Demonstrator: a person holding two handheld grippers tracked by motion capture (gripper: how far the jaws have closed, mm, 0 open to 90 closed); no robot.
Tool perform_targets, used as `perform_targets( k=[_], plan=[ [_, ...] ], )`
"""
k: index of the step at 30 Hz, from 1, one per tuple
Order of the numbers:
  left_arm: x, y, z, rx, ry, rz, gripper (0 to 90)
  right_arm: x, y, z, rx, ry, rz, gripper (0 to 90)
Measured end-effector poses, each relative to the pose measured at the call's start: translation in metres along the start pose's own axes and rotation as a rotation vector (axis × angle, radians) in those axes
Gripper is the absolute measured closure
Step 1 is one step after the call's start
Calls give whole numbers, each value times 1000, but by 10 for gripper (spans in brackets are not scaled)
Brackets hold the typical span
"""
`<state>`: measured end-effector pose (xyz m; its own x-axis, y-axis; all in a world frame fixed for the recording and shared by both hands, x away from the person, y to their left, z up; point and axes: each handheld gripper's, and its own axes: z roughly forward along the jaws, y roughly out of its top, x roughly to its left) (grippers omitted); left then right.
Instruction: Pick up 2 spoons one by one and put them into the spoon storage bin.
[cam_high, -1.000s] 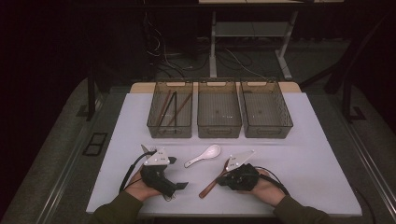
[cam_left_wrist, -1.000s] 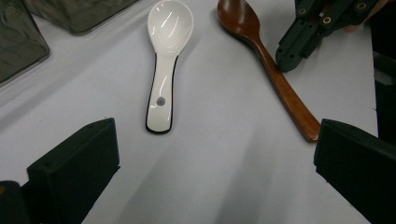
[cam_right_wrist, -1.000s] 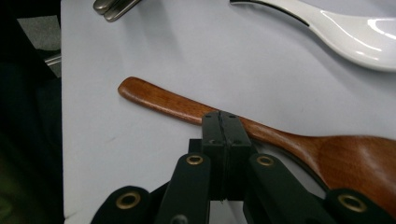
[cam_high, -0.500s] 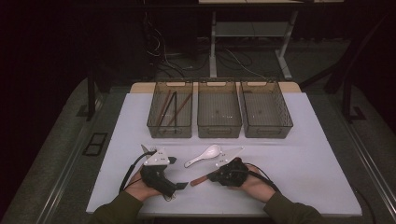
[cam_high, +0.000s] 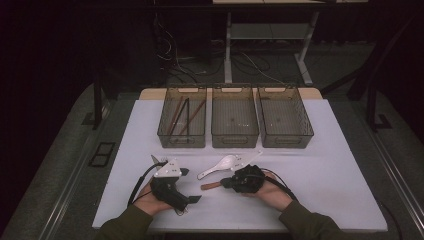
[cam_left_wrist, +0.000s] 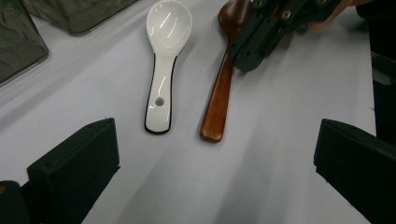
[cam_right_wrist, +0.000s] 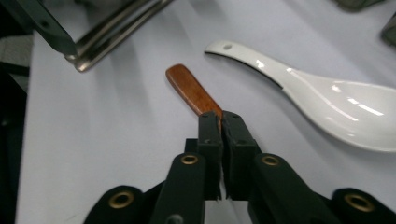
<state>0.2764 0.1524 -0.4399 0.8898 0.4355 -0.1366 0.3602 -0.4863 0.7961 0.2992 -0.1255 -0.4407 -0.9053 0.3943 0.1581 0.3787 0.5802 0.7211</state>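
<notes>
**Wooden spoon gripped at mid-handle on the white table**

The setting is a dim room with a white table (cam_high: 325, 175) carrying three smoked bins (cam_high: 235, 117) along its far edge; the left bin holds chopsticks (cam_high: 181, 116).

The wooden spoon (cam_left_wrist: 219, 100) lies on the table in front of the person, between the two hands. The right gripper (cam_right_wrist: 219, 122) is clenched on its handle, the jaws having just eased a little while the pads stay on the wood. The spoon's long axis runs straight out ahead of these jaws, handle end pointing toward the left hand. A white ceramic spoon (cam_left_wrist: 163, 60) lies just beside it, roughly parallel and apart.

The left gripper (cam_left_wrist: 210, 158) is released, jaws wide, aimed at both spoons without touching either. The right hand (cam_high: 267, 190) is plainly the nearer.

The right gripper view shows the grip itself. The left gripper view shows the bowl (cam_left_wrist: 233, 14) partly under the right gripper. The high view places both spoons short of the middle bin.
</notes>
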Motion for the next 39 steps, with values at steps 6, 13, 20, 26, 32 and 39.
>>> perform_targets(
  k=[6,13,20,26,32,39],
  plan=[
    [0,0,0,0,1,0,0,-12,-1,-21,-44,-25,42,594],
    [0,0,0,2,0,-1,0,-32,-9,-46,-66,-88,94,465],
    [0,0,0,2,0,-2,0,-49,-19,-58,-45,-146,133,412],
    [0,0,0,3,0,-3,0,-56,-25,-52,12,-138,135,404],
    [1,0,0,2,-1,-3,0,-58,-28,-46,48,-121,133,405],
    [1,0,0,-1,0,-8,0,-56,-30,-43,77,-98,124,411]
  ],
)
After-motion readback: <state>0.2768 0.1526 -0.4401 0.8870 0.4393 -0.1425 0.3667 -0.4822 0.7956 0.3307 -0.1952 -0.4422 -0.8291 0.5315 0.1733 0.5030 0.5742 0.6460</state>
